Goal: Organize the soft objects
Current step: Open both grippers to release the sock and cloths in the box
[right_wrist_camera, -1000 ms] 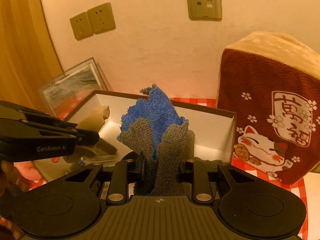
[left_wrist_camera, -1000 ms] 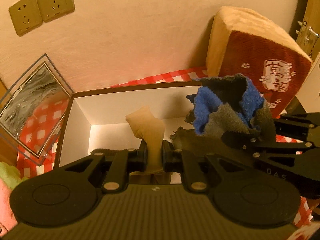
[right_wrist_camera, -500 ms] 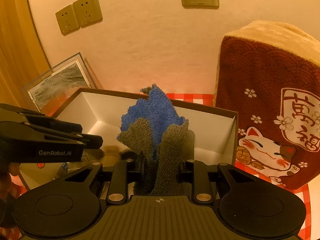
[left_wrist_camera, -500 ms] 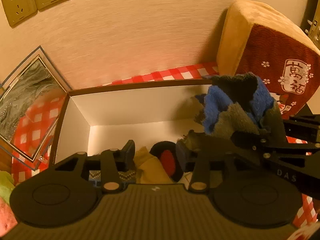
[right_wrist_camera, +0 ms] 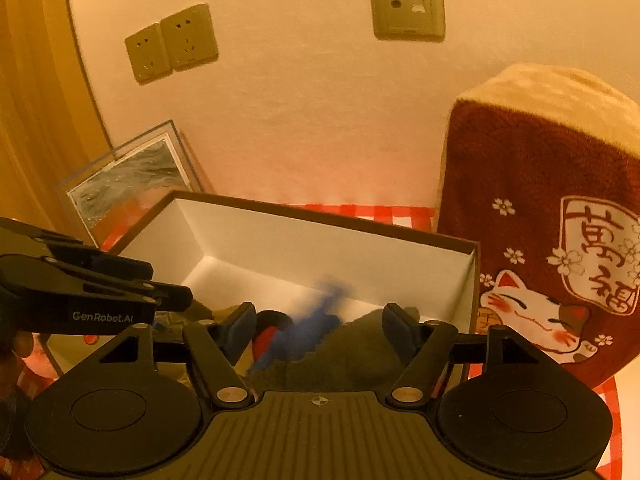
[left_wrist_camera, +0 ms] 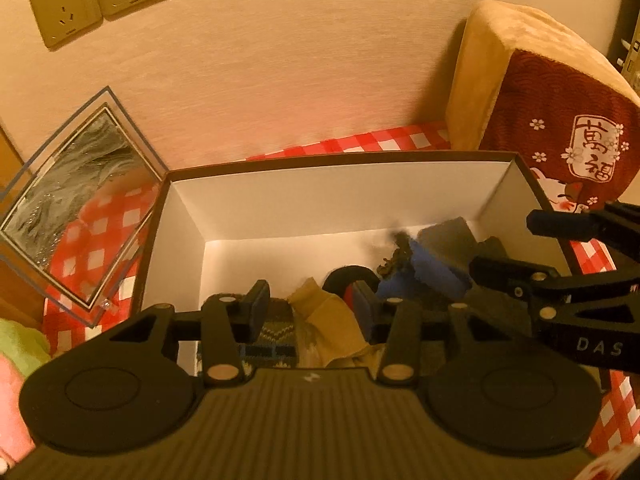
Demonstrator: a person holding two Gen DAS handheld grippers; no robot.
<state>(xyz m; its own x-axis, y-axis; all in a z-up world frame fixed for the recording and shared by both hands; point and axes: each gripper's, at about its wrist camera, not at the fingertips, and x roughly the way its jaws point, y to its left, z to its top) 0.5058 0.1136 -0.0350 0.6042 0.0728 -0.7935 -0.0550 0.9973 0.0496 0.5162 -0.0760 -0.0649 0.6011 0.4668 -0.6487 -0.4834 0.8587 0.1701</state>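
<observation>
Red checked cloth lay under a white-lined box (left_wrist_camera: 328,200); both the left gripper (left_wrist_camera: 307,312) and right gripper (right_wrist_camera: 320,322) hung above it, fingers apart, blue-grey cloth (right_wrist_camera: 316,332) directly below the right, inside the box

Dim amber indoor light, fisheye-bent edges, motion blur on the blue sock (right_wrist_camera: 316,320).

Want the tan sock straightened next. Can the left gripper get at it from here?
Probably yes: the left gripper is open right above the tan sock in the box, nothing between.
</observation>
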